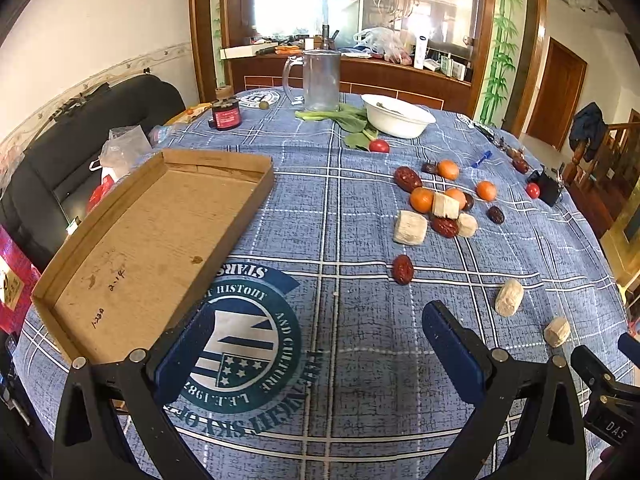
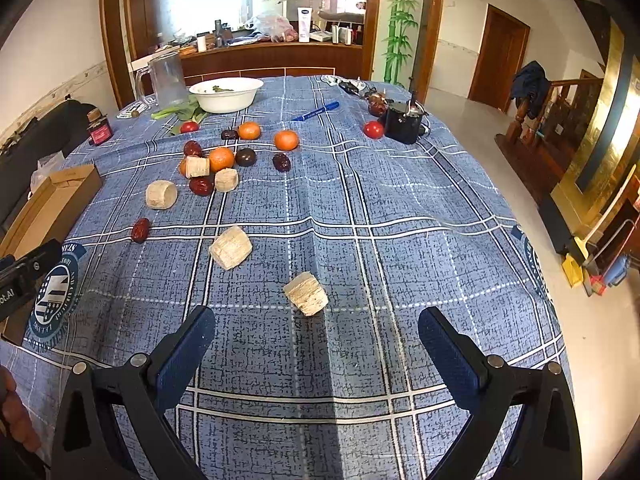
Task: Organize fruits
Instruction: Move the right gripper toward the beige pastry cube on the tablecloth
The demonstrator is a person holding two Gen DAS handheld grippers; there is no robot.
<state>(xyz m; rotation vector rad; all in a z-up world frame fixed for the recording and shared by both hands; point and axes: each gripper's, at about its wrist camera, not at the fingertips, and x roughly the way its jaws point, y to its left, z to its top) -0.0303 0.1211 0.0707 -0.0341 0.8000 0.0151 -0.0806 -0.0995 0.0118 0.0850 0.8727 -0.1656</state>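
Left gripper [image 1: 318,340] stood wide open, nothing between its blue pads, hovering over the printed emblem [image 1: 244,344] on the blue plaid tablecloth [image 1: 360,208]. Just left of its left finger lay the shallow cardboard tray [image 1: 160,240], holding no fruit. Ahead and right of the jaws, apart from them: one red jujube [image 1: 402,269] alone, then two pale cut cylinders [image 1: 509,297] [image 1: 557,331] off to the right.

Right gripper [image 2: 316,334] was likewise spread open and held nothing. A pale cut cylinder [image 2: 306,293] lay on the cloth just ahead of the gap, roughly centred between the fingers but beyond the tips, not touching either. A second cylinder [image 2: 231,247] lay farther out to the left, the lone jujube [image 2: 140,230] beyond that.

The main cluster sat well ahead of both grippers: small oranges [image 2: 221,159] [image 2: 286,140] [image 2: 249,130], dark red jujubes [image 2: 201,185], a dark round fruit [image 2: 245,157], and more pale chunks [image 2: 161,194], several touching. Farther back: a white bowl [image 2: 226,94], green leaves [image 2: 180,112], a clear pitcher [image 2: 166,80], a blue pen [image 2: 316,111], a red tomato [image 2: 373,129] beside a black object [image 2: 403,122].
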